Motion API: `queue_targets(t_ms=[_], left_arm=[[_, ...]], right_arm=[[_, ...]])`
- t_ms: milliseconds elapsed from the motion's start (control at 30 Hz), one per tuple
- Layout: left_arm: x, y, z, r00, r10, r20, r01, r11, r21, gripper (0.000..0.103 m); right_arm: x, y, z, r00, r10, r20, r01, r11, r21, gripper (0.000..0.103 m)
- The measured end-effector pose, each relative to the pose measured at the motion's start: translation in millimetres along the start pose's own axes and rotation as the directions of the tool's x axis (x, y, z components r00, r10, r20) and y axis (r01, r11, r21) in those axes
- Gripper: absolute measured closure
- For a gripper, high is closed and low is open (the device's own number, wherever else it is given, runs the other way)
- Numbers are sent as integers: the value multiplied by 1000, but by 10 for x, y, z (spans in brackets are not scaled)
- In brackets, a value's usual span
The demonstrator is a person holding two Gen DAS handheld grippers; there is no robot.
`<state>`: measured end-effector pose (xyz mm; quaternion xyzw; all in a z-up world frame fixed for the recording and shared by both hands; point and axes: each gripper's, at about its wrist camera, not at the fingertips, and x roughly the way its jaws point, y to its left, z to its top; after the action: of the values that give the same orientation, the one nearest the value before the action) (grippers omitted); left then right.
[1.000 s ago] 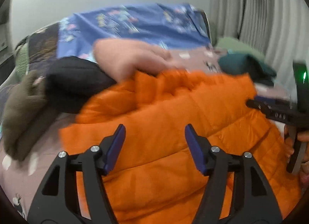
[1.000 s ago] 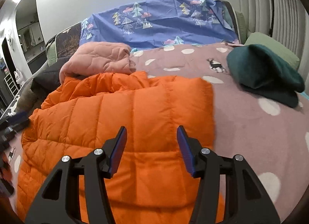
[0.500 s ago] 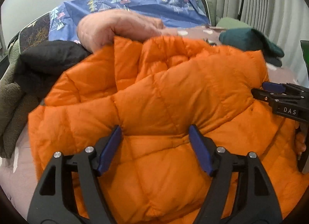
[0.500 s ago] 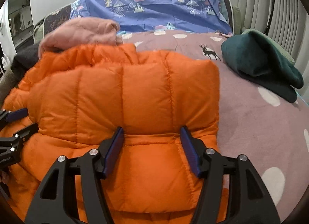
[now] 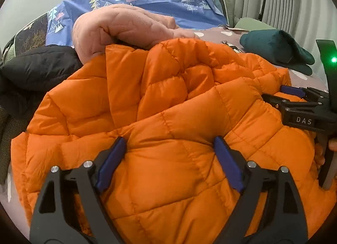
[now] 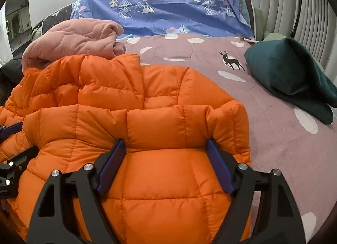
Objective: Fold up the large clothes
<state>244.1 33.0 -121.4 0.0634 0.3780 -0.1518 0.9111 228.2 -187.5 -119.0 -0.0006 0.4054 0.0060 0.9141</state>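
My left gripper (image 5: 166,159) fills the bottom of its frame, jaws spread wide and just been opening, the orange puffer jacket (image 5: 168,107) bulging up between the blue pads without being pinched. My right gripper (image 6: 164,159) stands the same way in its own view: jaws wide, just been opening, straddling a folded roll of the jacket near its right-hand edge (image 6: 238,121), nothing clamped. The jacket lies directly under and ahead of both tools, its long axis running left to right across the frames, my left tool over the rumpled half and my right over the neater end. In my judgement, the next grab depends on that near fold, which sits closest to my right hand. Beyond the jacket, at upper left, rest a pink quilted garment (image 5: 126,27) and a black one (image 5: 40,65); a dark green garment (image 6: 290,75) lies on the mauve bedspread (image 6: 273,138) at right, the blue tree-print sheet (image 6: 168,12) behind.
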Motion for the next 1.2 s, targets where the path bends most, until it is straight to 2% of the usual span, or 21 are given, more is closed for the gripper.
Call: queue_targets(t_ms=[167,233,333,500,633,700,767,967,1200], left_arm=[[-57,27,8,1000,-9,3,9,1000,-15,16],[-184,60,11,1000,-19,-4,19,999,-35,17],[-617,140,-86,999,-23,46,25,999,-36,17],[-1256,330,-576,997,25,76,-24,1000,-7,13],[-1483,534,-1053,997,70,17,-69,997,-39,13],[-1556,600,-1310,998,66,-22,-67,996,-65,13],[-1611,658,-1505,998,40,-52,-44,995,-90,13],[-1843,622,-1979,987,-146,-71,133,978,-161,13],[-2097,412,-2235,969,-238,-59,224,957,-185,14]], right_arm=[[-103,1,15,1000,-3,13,3,1000,-6,22],[-368,-54,-17,999,18,35,-19,1000,6,23],[-781,-200,-182,996,65,62,-66,998,15,23],[-1187,-526,-688,997,74,34,-75,997,25,23],[-1364,-803,-1085,998,65,-2,-64,995,76,24],[-1423,-924,-1251,995,100,-23,-97,988,124,26],[-1475,-1015,-1413,987,153,-41,-144,975,167,30],[-1735,-1054,-1799,960,277,-37,-264,944,199,36],[-2040,-1020,-2163,926,377,-29,-360,901,242,38]])
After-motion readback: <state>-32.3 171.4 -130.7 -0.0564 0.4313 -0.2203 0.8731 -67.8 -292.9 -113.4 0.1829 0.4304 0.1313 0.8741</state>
